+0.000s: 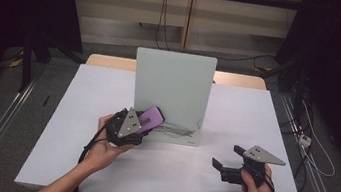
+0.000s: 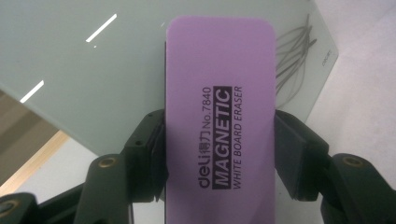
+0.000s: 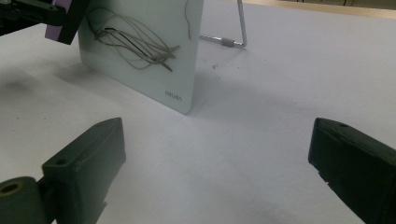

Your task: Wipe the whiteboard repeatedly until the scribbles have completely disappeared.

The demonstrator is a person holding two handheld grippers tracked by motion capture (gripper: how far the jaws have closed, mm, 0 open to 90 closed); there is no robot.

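Now the left gripper (image 1: 147,123) has the purple eraser (image 2: 219,126) clamped across its narrow width, jaws pressing on both long edges, so the eraser's long axis runs straight out ahead of the jaws, its free end pointing at the whiteboard (image 1: 172,83). That board stands upright on the table (image 1: 226,184) just beyond the eraser's tip, and the grey scribble (image 1: 176,127) sits low on it, ahead of the left gripper and a little off to its right. In the left gripper view the scribble (image 2: 292,53) peeks out past the eraser's right edge, close to the board's lower corner. Whether the eraser's face is already touching the board I cannot tell; it looks very near. My read is that the coming stroke hinges on exactly this: the marks lie sideways to the right of the eraser, across its long axis, so a broadside sweep that way would cover them. Over on the other side, the right gripper (image 1: 230,162) rests low on the table, jaws wide apart and empty, well apart from the board, with the scribble (image 3: 133,44) ahead and to its left. The left hand (image 1: 103,149) is plainly the nearer one.
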